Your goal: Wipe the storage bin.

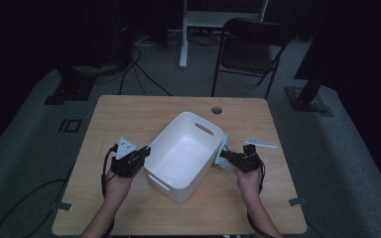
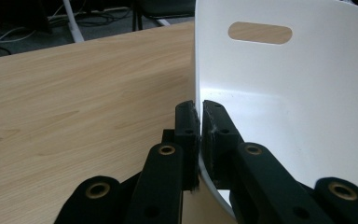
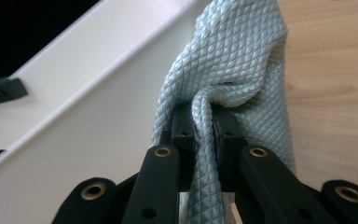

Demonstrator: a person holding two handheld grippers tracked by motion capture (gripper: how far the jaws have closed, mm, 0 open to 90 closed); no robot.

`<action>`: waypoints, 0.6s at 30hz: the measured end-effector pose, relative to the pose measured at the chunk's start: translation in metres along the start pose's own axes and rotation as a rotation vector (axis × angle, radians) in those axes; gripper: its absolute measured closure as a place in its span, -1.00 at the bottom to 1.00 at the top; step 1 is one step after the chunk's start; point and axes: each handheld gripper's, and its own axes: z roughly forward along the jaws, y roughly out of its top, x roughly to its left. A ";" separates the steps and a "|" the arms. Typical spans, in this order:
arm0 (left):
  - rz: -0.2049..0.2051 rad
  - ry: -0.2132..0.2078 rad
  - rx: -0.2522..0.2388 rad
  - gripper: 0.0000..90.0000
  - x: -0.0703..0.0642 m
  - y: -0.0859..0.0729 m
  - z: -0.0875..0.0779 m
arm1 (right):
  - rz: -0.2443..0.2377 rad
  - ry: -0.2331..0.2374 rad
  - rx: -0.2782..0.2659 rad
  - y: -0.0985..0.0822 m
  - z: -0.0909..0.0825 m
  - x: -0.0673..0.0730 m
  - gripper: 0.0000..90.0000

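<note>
Clearly the desk [image 1: 129, 208] is carrying one big thing: a white bin [image 1: 181, 151] sitting near its middle, long axis running diagonally from the near-left toward the far-right corner, open mouth facing up, with a handle slot in the far end wall. The left gripper [image 1: 142, 152] is pinching the bin's left long wall, jaws nearly together with the thin rim between them, one inside and one outside. The right gripper [image 1: 225, 156] is clamping a fold of pale blue quilted cloth [image 3: 233, 60], pressing it against the outside of the right long wall. By my judgement, the wiping step is underway while the left steadies; next, the cloth is needing a stroke along that wall.
</note>
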 end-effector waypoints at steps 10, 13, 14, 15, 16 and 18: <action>0.027 0.002 0.008 0.90 -0.004 0.001 0.001 | -0.018 0.021 -0.052 0.005 -0.009 0.008 0.83; 0.030 0.007 0.006 0.90 -0.005 0.001 0.001 | 0.000 0.006 -0.019 0.000 -0.003 0.002 0.83; 0.029 0.010 0.006 0.90 -0.005 0.001 0.001 | 0.009 0.004 -0.006 -0.002 0.000 0.000 0.83; 0.031 0.013 0.005 0.90 -0.006 0.001 0.001 | 0.021 0.006 0.001 -0.003 0.001 -0.002 0.83; 0.038 0.018 0.007 0.90 -0.006 0.001 0.001 | 0.028 0.010 0.000 -0.003 0.001 -0.002 0.83; 0.038 0.020 0.010 0.90 -0.006 0.002 0.001 | 0.019 0.017 -0.007 0.000 -0.002 0.000 0.83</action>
